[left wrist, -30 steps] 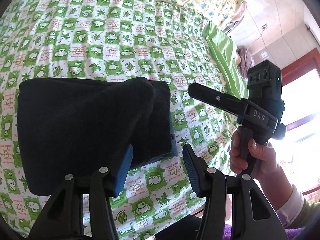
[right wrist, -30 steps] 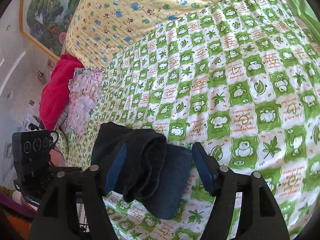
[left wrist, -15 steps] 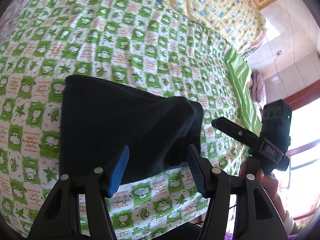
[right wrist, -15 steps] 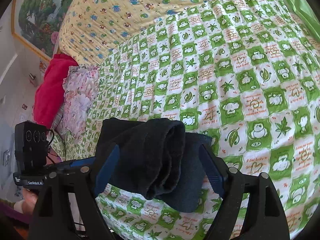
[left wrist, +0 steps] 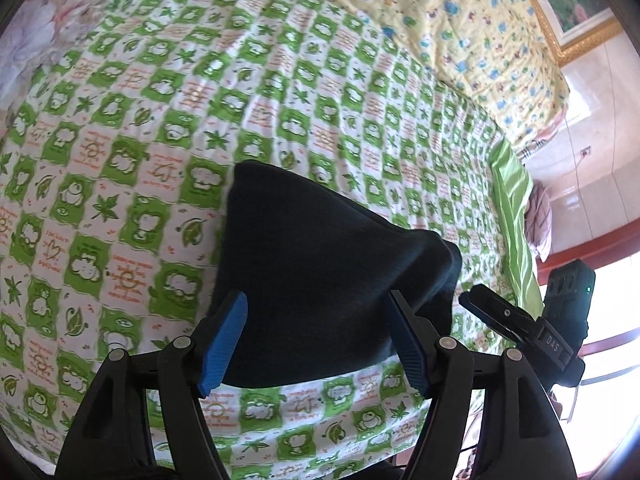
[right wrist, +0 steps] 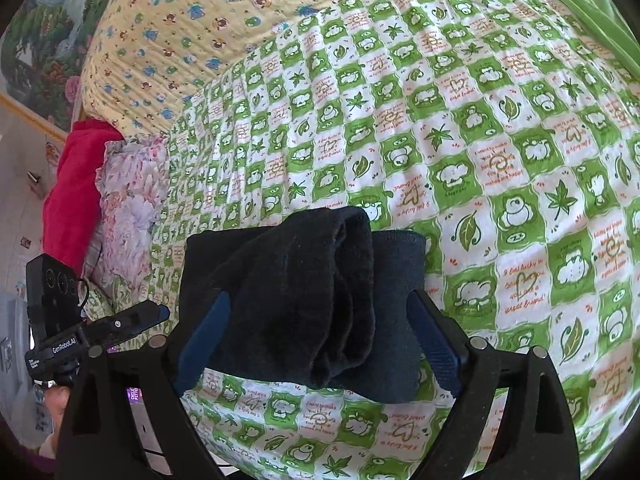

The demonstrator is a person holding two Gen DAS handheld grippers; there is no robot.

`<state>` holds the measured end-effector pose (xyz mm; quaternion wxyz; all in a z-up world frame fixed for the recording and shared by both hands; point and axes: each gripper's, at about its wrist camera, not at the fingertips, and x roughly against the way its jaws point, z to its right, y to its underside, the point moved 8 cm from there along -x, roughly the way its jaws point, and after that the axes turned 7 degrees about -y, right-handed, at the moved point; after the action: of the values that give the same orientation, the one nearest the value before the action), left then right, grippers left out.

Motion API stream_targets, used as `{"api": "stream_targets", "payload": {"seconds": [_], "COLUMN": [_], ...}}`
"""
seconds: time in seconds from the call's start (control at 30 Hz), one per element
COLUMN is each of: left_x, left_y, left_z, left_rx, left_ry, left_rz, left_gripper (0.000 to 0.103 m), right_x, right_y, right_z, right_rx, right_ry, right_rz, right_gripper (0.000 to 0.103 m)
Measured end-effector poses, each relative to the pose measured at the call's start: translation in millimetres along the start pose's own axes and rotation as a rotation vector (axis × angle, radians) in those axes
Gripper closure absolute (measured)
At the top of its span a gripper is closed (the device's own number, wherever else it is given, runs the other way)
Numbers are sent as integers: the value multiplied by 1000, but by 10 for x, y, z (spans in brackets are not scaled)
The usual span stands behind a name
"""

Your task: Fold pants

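Left gripper point(left wrist: 318, 338): bottom centre, fingers spread wide, holding nothing.
Right gripper point(right wrist: 320, 346): bottom centre, also wide open, gripping nothing.
Pants point(left wrist: 320, 280): folded dark bundle, lying just beyond both grippers.
Bed cover point(left wrist: 160, 120): green checks under the pants.
Pillow point(right wrist: 128, 208): flowered, left edge.

The folded dark pants point(left wrist: 320, 280) are covering the checked bedsheet point(left wrist: 160, 140) beneath them, and their near edge is running behind the left gripper point(left wrist: 316, 340), whose blue-padded fingers point(left wrist: 224, 336) are masking parts of it. Whether those pads are touching the cloth is not showing. The right gripper point(right wrist: 316, 344) is blocking the pants' lower corners in its own view, and contact there is also unclear. Both gripper bodies are running off the bottom edges. The framed picture point(left wrist: 576, 4) is being cropped by the fisheye rim. The small orange lettering on the bedsheet is blurring toward the left edge.
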<state>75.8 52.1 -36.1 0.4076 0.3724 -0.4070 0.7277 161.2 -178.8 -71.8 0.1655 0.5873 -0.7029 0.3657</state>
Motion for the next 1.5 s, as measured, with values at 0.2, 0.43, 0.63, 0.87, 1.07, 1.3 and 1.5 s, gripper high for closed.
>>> {"api": "stream_targets", "payload": {"seconds": [0.2,0.43,0.63,0.87,1.07,1.3,1.5], "left_x": [-8,-120,-239,-418,-598,-834,-823], "left_y": [-65,-68,-88,-94,-108,-88,-71], "left_z": [-224,-349,-375,-392,-368,-273,-101], "left_rx": [42,56,56,59,79,73,10], "left_ry": [-20,-31,-27,-25,1,17,3], "left_rz": [0,-35,-66,-106,-130,-164,-129], "left_gripper": [28,27,27,27,26,26,40], "right_x": [-38,-97,-248,-417,-407,-356,-286], "right_y": [39,55,85,213,254,297,330], "right_z": [46,82,194,292,368,446,458], "right_rx": [-33,-54,-90,-102,-108,-102,-120], "right_ry": [50,64,83,82,55,9,-56], "right_rz": [0,5,1,-54,-57,-50,-35], "right_gripper": [5,5,5,5,18,40,53]}}
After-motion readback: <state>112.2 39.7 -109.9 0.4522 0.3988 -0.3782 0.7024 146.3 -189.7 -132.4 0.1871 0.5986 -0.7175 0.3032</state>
